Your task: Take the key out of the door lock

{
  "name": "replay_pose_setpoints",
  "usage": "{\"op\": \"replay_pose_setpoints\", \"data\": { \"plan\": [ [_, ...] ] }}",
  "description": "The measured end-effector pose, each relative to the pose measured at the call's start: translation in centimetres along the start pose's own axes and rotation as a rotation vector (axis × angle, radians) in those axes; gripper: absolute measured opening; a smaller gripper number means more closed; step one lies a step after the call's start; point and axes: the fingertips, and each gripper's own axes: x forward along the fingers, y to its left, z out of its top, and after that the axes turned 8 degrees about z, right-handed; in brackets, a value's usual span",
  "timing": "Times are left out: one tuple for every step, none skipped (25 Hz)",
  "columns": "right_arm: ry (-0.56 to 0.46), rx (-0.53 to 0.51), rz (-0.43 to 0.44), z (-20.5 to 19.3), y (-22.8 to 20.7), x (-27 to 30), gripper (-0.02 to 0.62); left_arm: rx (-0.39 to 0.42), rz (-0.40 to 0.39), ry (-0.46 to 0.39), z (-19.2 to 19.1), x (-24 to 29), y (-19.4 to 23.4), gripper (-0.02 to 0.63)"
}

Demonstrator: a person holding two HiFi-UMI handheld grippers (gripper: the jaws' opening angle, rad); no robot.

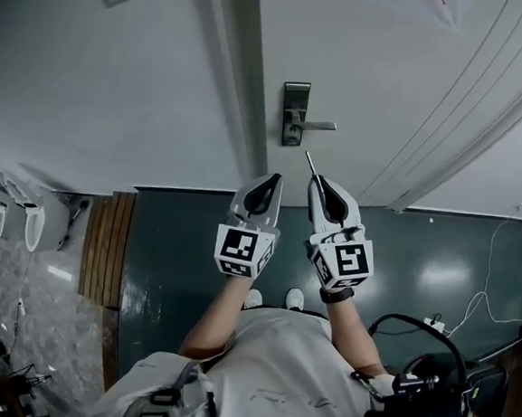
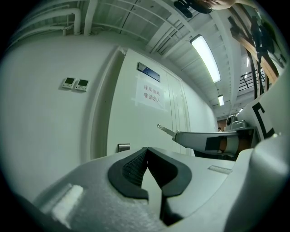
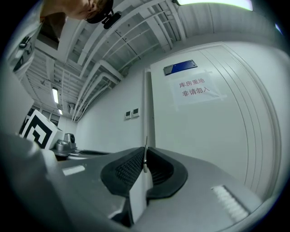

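Already out of the door lock (image 1: 294, 113), the key (image 1: 311, 166) sits pinched in the jaws of the right gripper (image 1: 322, 186) (a thin hold); a knock could drop it. Jaws of the left gripper (image 1: 267, 185) are pressed together, empty.

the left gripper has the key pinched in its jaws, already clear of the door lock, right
Wrong gripper: the right gripper has the key pinched in its jaws, as the right gripper view shows. The left gripper is shut on nothing. The key is indeed clear of the door lock.
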Motion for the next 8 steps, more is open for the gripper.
{"op": "replay_pose_setpoints", "data": {
  "plan": [
    [0.004,-0.004,-0.003,-0.1,-0.1,-0.1,0.028,-0.001,0.000,0.001,0.0,0.0,0.0,0.000],
    [0.006,-0.006,-0.006,-0.1,-0.1,-0.1,0.028,-0.002,0.000,0.002,0.0,-0.1,0.1,0.000],
    [0.005,-0.006,-0.009,-0.1,-0.2,-0.1,0.028,-0.002,0.001,0.004,0.0,0.0,0.2,0.001],
    [0.003,-0.003,-0.012,-0.1,-0.3,-0.1,0.028,-0.003,0.000,0.006,-0.1,0.0,0.2,0.001],
    [0.001,0.001,-0.015,-0.2,-0.5,-0.2,0.028,-0.004,-0.001,0.010,-0.1,0.1,0.2,0.001],
    [0.001,0.006,-0.019,-0.3,-0.7,-0.2,0.028,-0.004,-0.003,0.014,-0.2,0.1,0.2,0.001],
    [0.001,0.012,-0.022,-0.4,-0.9,-0.2,0.028,-0.005,-0.005,0.018,-0.3,0.2,0.2,0.000],
    [0.003,0.019,-0.026,-0.5,-1.2,-0.2,0.028,-0.005,-0.008,0.022,-0.4,0.2,0.1,0.001]
  ]
}}
